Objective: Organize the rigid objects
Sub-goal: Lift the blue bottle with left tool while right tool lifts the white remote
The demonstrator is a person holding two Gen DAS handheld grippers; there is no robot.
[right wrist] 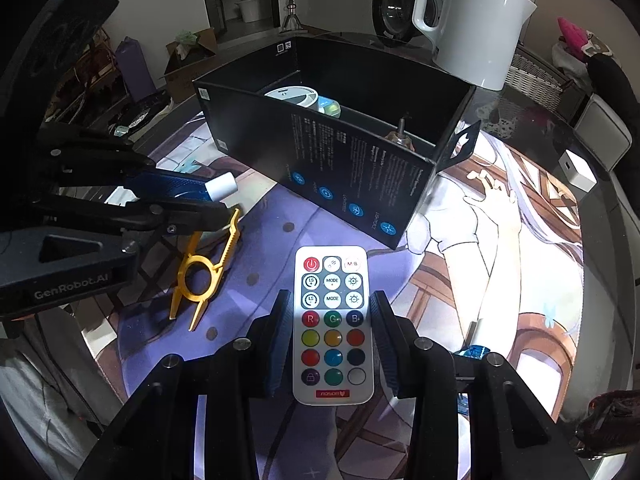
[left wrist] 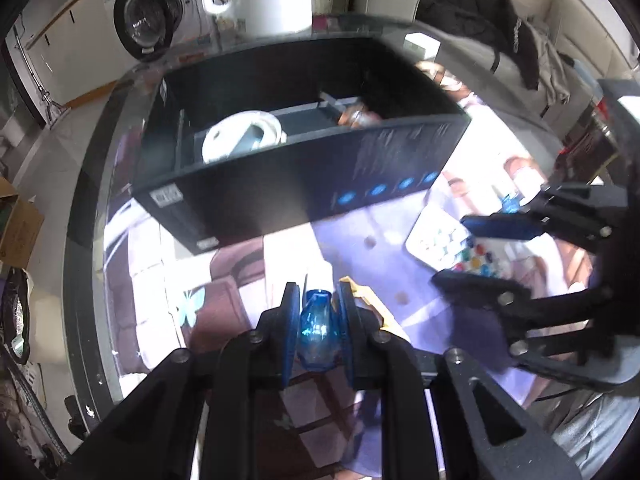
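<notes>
My left gripper [left wrist: 319,312] is shut on a small translucent blue bottle [left wrist: 318,334] with a white cap [right wrist: 221,186], held above the mat in front of the black box [left wrist: 256,188]. My right gripper [right wrist: 331,312] is open, its fingers on either side of a white remote control [right wrist: 331,324] with coloured buttons that lies on the mat; the pads stand slightly apart from it. The remote also shows in the left wrist view [left wrist: 456,246]. The black box [right wrist: 352,168] is open on top and holds a white round object [left wrist: 240,136] and a brownish item [left wrist: 356,116].
A yellow plastic tool [right wrist: 204,272] lies on the printed mat, left of the remote. A white kettle [right wrist: 472,20] stands behind the box. A small white cube [right wrist: 576,170] sits at the right of the round glass table [left wrist: 86,208]. Another blue piece [right wrist: 474,351] lies by my right fingers.
</notes>
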